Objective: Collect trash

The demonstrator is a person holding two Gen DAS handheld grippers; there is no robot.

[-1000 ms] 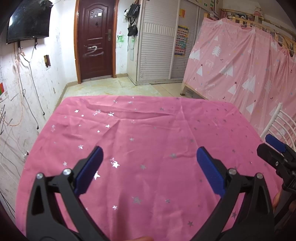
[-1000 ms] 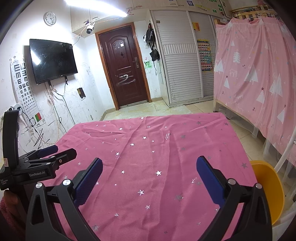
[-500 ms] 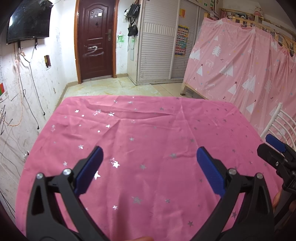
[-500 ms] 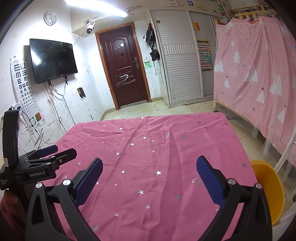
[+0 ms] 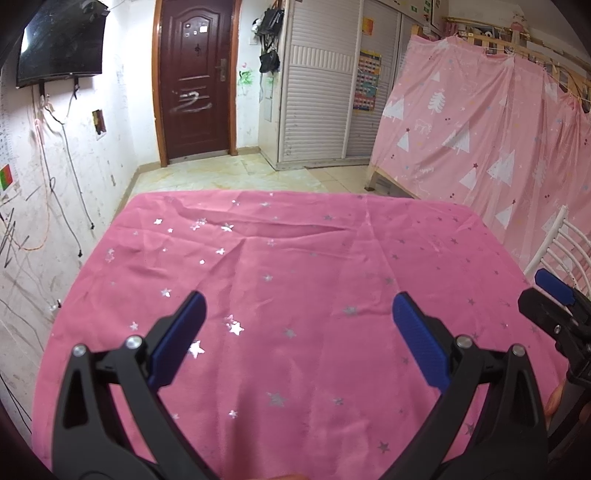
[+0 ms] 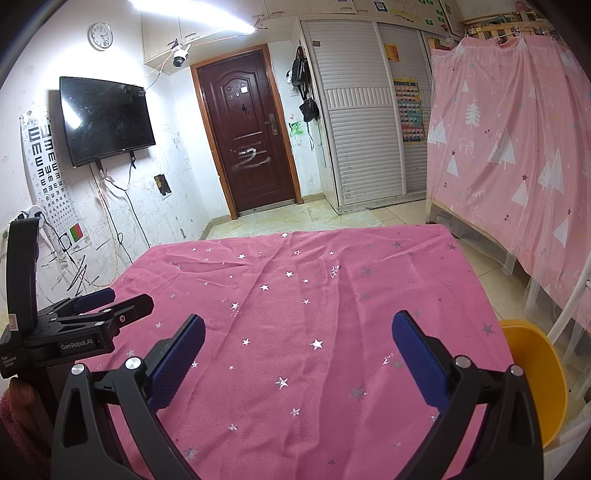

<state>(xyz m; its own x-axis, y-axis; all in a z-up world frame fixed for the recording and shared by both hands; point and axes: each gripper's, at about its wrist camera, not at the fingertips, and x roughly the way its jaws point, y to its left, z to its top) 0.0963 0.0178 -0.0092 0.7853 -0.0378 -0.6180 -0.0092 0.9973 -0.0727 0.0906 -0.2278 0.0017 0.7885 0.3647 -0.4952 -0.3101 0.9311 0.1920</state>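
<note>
Both tools — left tool [image 5: 297, 325] and right tool [image 6: 297, 341] — hang wide apart and hold nothing over the pink desk [image 6: 332, 295]. No trash is visible; the yellow bin [image 6: 535, 380] waits at the right, probably for it.

Bright ceiling strip light [image 6: 192, 26], TV [image 6: 105, 120] glare, fisheye-warped dark edges.

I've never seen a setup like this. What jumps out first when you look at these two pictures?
A bright pink tablecloth scattered with silver stars fills the middle of both views, with nothing lying on it. Framing it are the black, blue-padded fingers of the right gripper and the left gripper, both wide open and empty. A yellow bowl sits just off the table's right edge.
</note>
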